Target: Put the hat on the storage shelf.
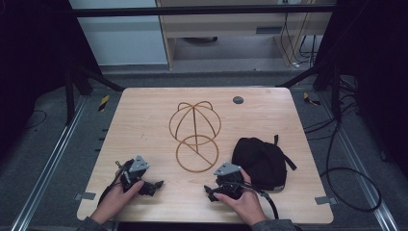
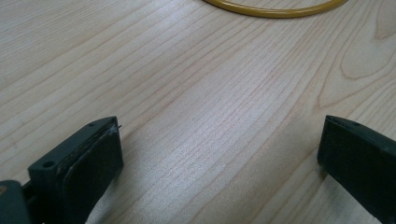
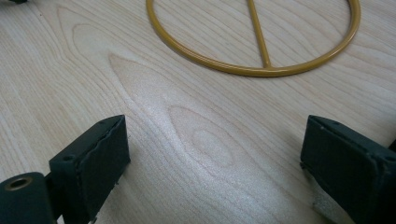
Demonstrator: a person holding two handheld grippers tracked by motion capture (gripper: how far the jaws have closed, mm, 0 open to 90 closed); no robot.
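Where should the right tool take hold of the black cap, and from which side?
Probably the cap's near rim, where the black cap bulges beside the right tool. Its soft dome offers little to pinch, while the edge lying on the table gives a thin fold. Come in low from the person's side, jaws open as now.

A light wooden table (image 1: 144, 125) stands on grey carpet, its grain plain in both gripper views. A small dark round disc (image 1: 238, 100) sits near its far edge. Strips of yellow-and-black tape (image 1: 103, 102) mark the floor at the table's far corners. Black cables (image 1: 356, 192) loop over the carpet on the right. Metal rails (image 1: 45, 168) run along both sides, and a pale wooden cabinet (image 1: 231, 29) stands beyond
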